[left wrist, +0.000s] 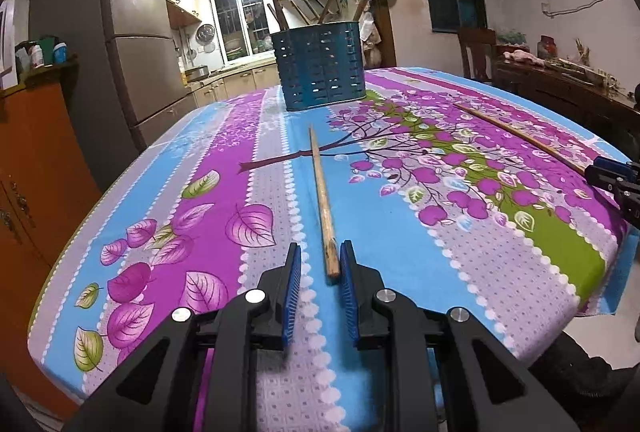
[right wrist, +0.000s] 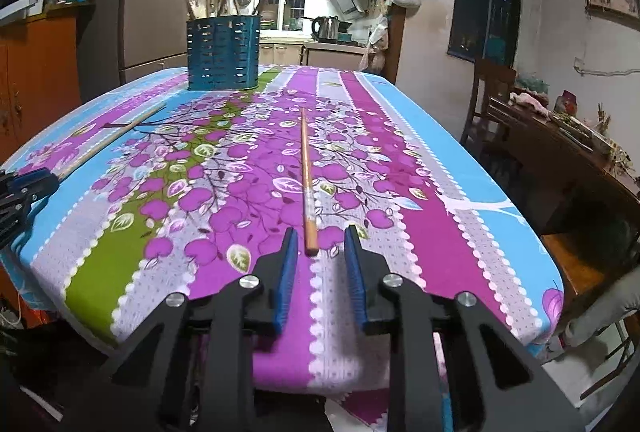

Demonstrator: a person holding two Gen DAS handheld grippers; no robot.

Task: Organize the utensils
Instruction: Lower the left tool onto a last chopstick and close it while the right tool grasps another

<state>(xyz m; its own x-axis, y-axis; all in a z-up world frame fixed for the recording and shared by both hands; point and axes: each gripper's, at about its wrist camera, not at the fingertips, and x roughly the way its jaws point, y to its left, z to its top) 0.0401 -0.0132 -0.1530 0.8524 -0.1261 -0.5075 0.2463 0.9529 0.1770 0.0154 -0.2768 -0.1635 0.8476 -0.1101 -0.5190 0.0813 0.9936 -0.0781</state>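
Two chopsticks lie loose on the patterned tablecloth (left wrist: pixel 400 240), well apart from each other. The left chopstick (left wrist: pixel 322 208) lies flat with its long axis running straight away from the left gripper (left wrist: pixel 320 264), thick end nearest, thin end pointing toward the blue holder (left wrist: pixel 320 66) at the far side of the table. Its thick end sits between the two blue pads, closer to the right-hand pad; contact cannot be confirmed. The jaws stand apart, wider than the stick, gripping nothing.

The right chopstick (right wrist: pixel 307 184) lies the same way relative to the right gripper (right wrist: pixel 320 248): lengthwise along the line of the fingers, thick end nearest, just ahead of the fingertips and slightly left of centre. These jaws also stand apart and empty.

Each gripper is nearest its own stick; neither needs to cross over. In my judgement the coming move turns on this alignment: each stick lies end-on to its claw, so closing would catch only the thick end.

The holder already carries several upright chopsticks (left wrist: pixel 280 12) and stands well beyond both loose sticks.
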